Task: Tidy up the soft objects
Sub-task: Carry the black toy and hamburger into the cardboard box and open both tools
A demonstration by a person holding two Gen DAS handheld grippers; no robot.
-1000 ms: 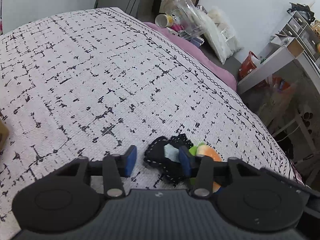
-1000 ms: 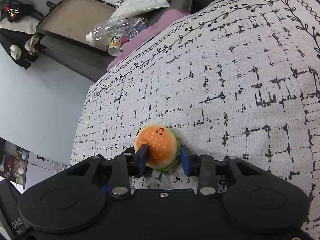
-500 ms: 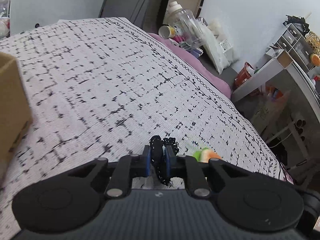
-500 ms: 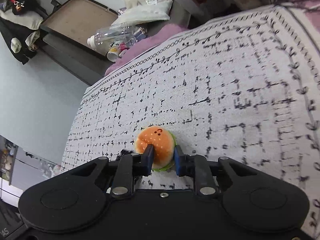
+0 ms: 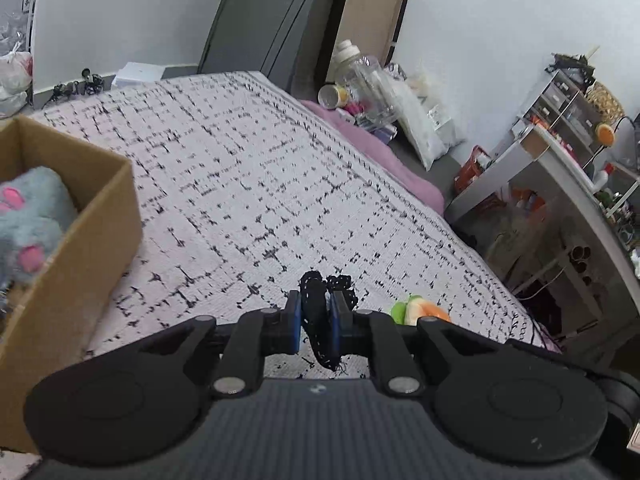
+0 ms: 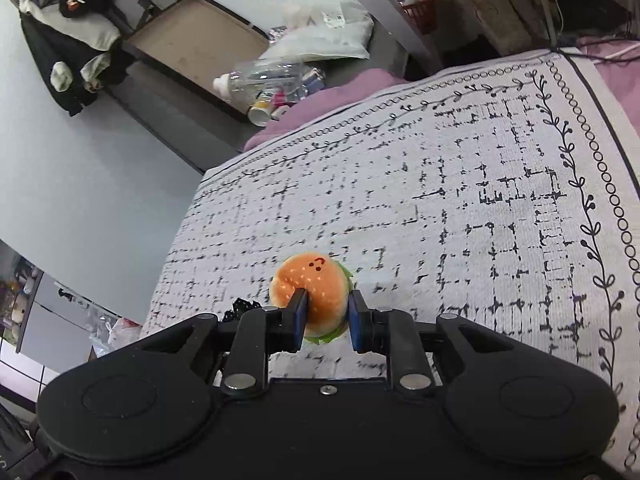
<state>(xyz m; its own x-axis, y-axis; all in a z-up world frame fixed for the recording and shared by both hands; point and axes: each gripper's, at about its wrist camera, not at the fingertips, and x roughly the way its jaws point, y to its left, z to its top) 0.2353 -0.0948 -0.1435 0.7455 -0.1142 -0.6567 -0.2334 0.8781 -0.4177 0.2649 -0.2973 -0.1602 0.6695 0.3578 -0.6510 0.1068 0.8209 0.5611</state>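
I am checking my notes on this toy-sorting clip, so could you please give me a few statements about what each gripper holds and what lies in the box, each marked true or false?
1. The left gripper is shut on a black crocheted piece. True.
2. The right gripper is open and holds nothing. False: it is shut on the plush burger.
3. The cardboard box holds a grey plush toy with pink pads. True.
4. The plush burger lies inside the box. False: it is between the right gripper's fingers, above the patterned bedspread.
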